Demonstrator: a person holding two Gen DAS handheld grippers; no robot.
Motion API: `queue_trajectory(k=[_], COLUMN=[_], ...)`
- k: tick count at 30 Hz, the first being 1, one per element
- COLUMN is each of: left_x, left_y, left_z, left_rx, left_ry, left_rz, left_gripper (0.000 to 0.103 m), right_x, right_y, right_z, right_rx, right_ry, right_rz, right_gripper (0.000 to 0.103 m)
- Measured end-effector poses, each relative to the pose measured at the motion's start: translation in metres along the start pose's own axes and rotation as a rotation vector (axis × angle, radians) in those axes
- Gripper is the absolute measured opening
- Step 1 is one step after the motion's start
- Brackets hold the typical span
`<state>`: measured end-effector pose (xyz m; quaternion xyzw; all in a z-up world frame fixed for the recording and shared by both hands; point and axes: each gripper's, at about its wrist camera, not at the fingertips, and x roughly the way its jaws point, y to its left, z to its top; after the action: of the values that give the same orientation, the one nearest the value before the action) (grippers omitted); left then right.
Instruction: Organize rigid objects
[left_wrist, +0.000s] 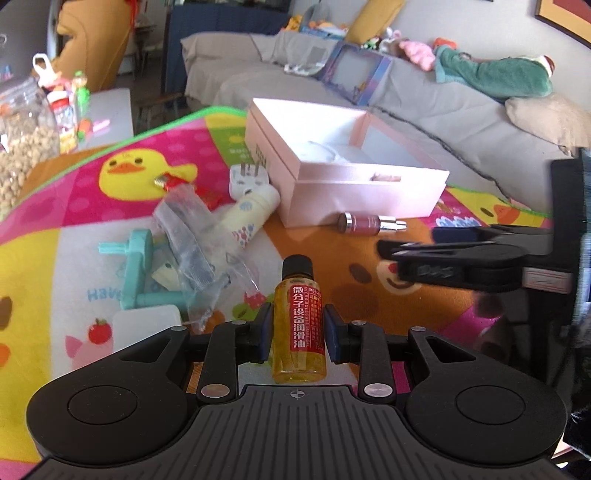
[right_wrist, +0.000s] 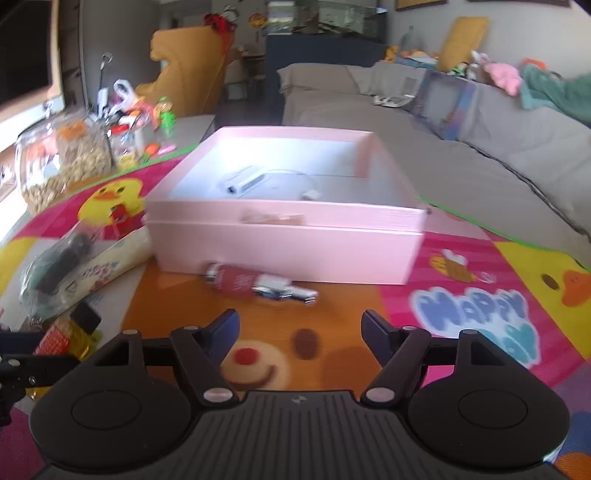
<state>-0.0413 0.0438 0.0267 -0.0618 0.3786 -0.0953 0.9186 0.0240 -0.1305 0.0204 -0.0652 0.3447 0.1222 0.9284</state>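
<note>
My left gripper (left_wrist: 298, 328) is shut on a small yellow oil bottle (left_wrist: 298, 332) with a black cap and red label, held upright over the colourful mat. The bottle also shows at the left edge of the right wrist view (right_wrist: 66, 338). An open pink box (left_wrist: 347, 184) stands ahead; in the right wrist view the pink box (right_wrist: 288, 243) holds a white adapter (right_wrist: 243, 181) and cable. A dark red spray bottle (left_wrist: 365, 223) lies in front of the box, also in the right wrist view (right_wrist: 251, 282). My right gripper (right_wrist: 299, 332) is open and empty, short of the red bottle.
Left of the box lie a white plug (left_wrist: 247, 179), a cream tube (left_wrist: 247, 218), a clear plastic bag (left_wrist: 195, 240) and a teal plastic part (left_wrist: 136, 269). A glass jar (right_wrist: 62, 162) stands at the far left. A grey sofa (right_wrist: 461, 155) lies behind.
</note>
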Motion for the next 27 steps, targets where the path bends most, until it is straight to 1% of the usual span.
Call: queue_trajectory(k=[2, 4, 6, 7, 8, 10, 13, 14, 16, 17, 18, 21, 22, 23, 25, 27], left_x=[-0.003, -0.004, -0.005, -0.006, -0.006, -0.006, -0.006, -0.007, -0.01, -0.012, -0.014, -0.02, -0.022, -0.025, -0.035, -0.049], left_y=[0.001, 0.003, 0.005, 0.006, 0.007, 0.007, 0.006, 0.005, 0.003, 0.001, -0.001, -0.008, -0.011, -0.014, -0.02, -0.027], left_z=[-0.001, -0.001, -0.002, -0.003, -0.004, -0.005, -0.009, -0.01, -0.012, -0.013, -0.014, -0.016, -0.016, -0.016, -0.008, 0.011], left_rx=[0.009, 0.011, 0.002, -0.003, -0.007, -0.013, -0.02, -0.019, -0.011, -0.004, 0.005, 0.039, 0.046, 0.051, 0.067, 0.083], left_ry=[-0.013, -0.019, -0.022, -0.023, -0.024, -0.023, -0.016, -0.013, -0.012, -0.011, -0.01, -0.008, -0.008, -0.011, -0.034, -0.094], left_rz=[-0.003, -0.007, -0.012, -0.014, -0.014, -0.012, -0.016, -0.017, -0.021, -0.024, -0.028, -0.046, -0.052, -0.062, -0.096, -0.123], left_gripper=[0.032, 0.032, 0.032, 0.032, 0.032, 0.032, 0.032, 0.032, 0.032, 0.032, 0.032, 0.032, 0.032, 0.032, 0.032, 0.032], right_x=[0.008, 0.017, 0.027, 0.032, 0.036, 0.038, 0.041, 0.042, 0.04, 0.037, 0.032, 0.01, 0.001, -0.01, -0.036, -0.065], right_y=[0.011, 0.017, 0.019, 0.019, 0.019, 0.023, 0.021, 0.02, 0.019, 0.018, 0.016, 0.004, 0.001, -0.002, -0.007, -0.012], right_z=[0.005, 0.013, 0.02, 0.023, 0.024, 0.027, 0.028, 0.028, 0.027, 0.026, 0.025, 0.016, 0.012, 0.009, 0.005, 0.006], right_rx=[-0.016, 0.006, 0.031, 0.049, 0.064, 0.064, 0.096, 0.1, 0.078, 0.057, 0.034, 0.005, -0.015, -0.039, -0.096, -0.153], right_ry=[0.017, 0.023, 0.045, 0.067, 0.078, 0.071, 0.064, 0.059, 0.061, 0.065, 0.07, 0.073, 0.064, 0.048, -0.011, -0.106], right_rz=[-0.005, -0.011, -0.02, -0.003, 0.005, -0.005, -0.014, -0.019, -0.023, -0.003, 0.015, 0.109, 0.121, 0.125, 0.127, 0.118], right_gripper=[0.074, 0.074, 0.078, 0.078, 0.081, 0.081, 0.081, 0.078, 0.068, 0.06, 0.06, 0.06, 0.06, 0.06, 0.06, 0.06])
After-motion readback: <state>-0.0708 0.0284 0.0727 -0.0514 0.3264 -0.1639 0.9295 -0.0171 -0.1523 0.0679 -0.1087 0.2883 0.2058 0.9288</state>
